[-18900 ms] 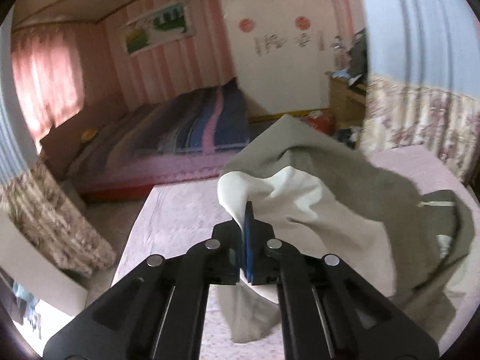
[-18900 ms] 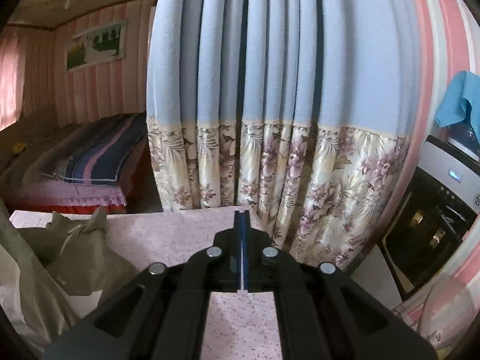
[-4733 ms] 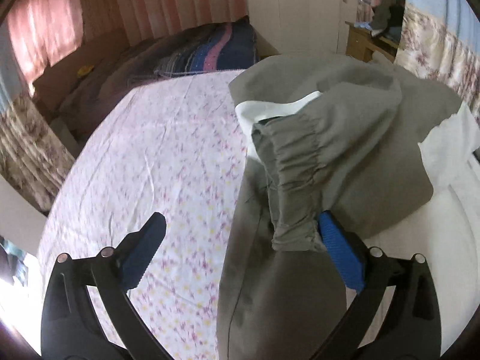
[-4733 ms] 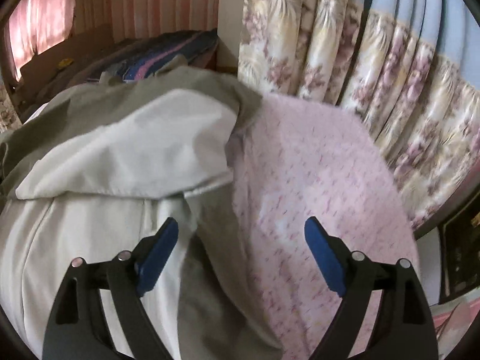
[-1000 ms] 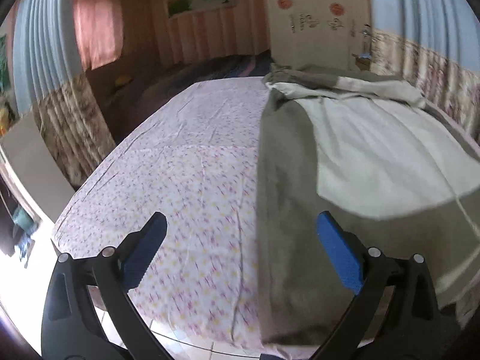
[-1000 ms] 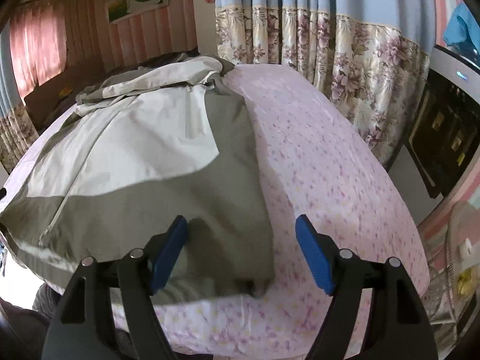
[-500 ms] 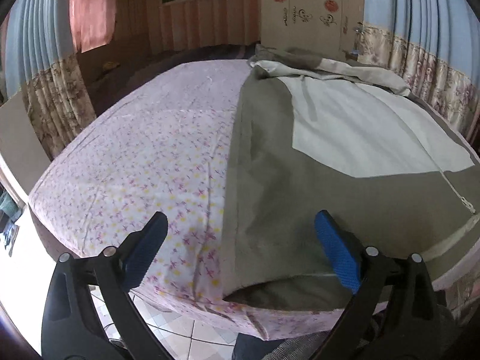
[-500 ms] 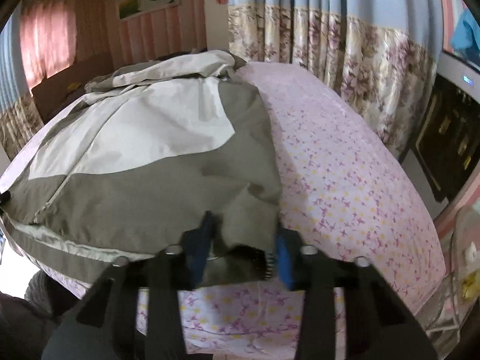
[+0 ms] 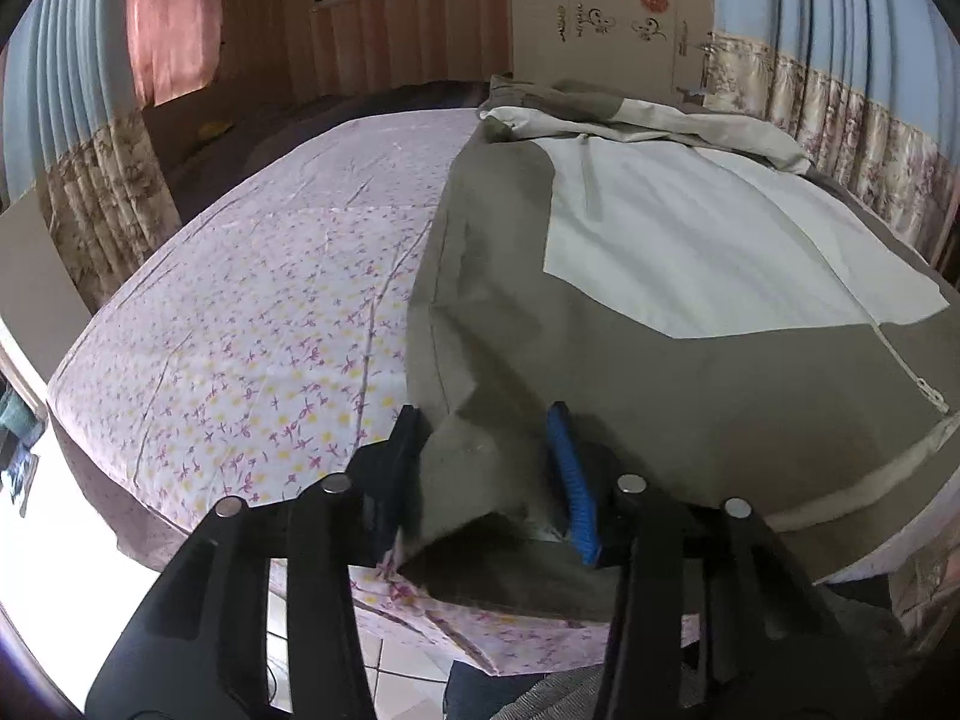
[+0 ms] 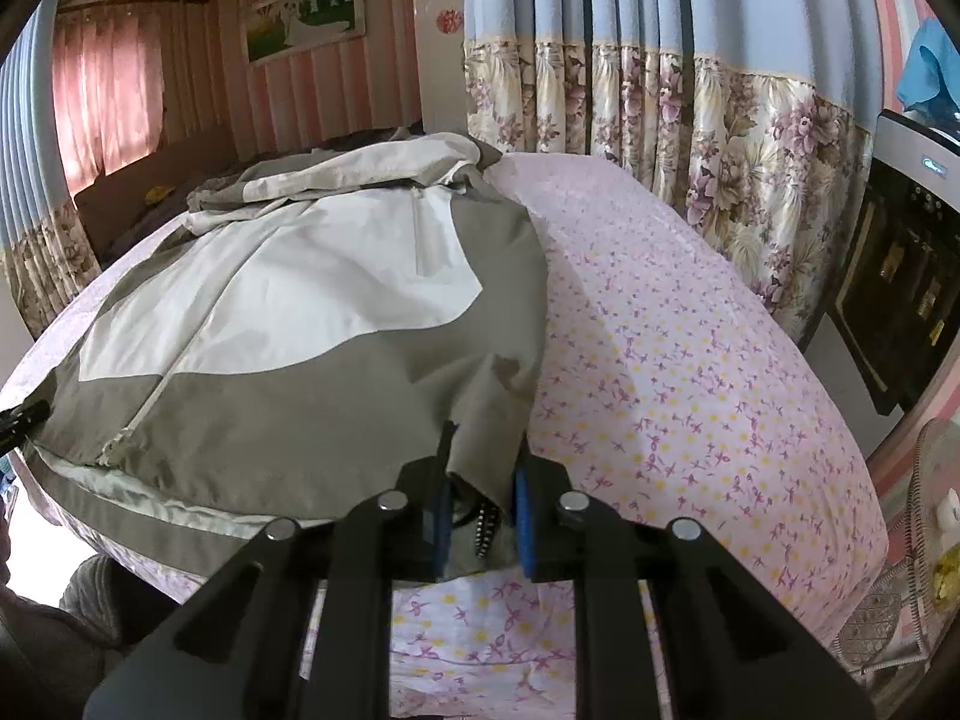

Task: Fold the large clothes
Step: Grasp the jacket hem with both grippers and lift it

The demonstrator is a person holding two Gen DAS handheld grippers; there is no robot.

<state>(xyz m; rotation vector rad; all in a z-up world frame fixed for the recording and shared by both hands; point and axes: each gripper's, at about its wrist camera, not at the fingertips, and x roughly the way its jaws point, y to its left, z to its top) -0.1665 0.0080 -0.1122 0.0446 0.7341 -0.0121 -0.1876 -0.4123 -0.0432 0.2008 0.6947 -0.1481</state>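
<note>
An olive-grey and off-white zip jacket [image 9: 690,252] lies spread flat on a surface under a pink flowered cloth [image 9: 270,300], hood end far, hem near. My left gripper [image 9: 485,438] is at the hem's near left corner. Its jaws are closing, and a raised fold of olive fabric fills the gap between the pads. In the right wrist view the jacket [image 10: 300,312] runs to the left. My right gripper [image 10: 483,474] is at the near right hem corner, its jaws closing with the fabric pinched between the blue pads [image 10: 523,516].
The flowered cloth [image 10: 660,330] lies bare to the right of the jacket, and also to its left. Flowered curtains [image 10: 750,138] hang behind, with a dark appliance [image 10: 900,300] at the right. A white wardrobe [image 9: 600,12] stands at the back. The near edge drops to a tiled floor [image 9: 396,660].
The left gripper sank onto the hem's left corner and its wide jaws closed around a fold of fabric. The right jaws narrowed further on the right corner.
</note>
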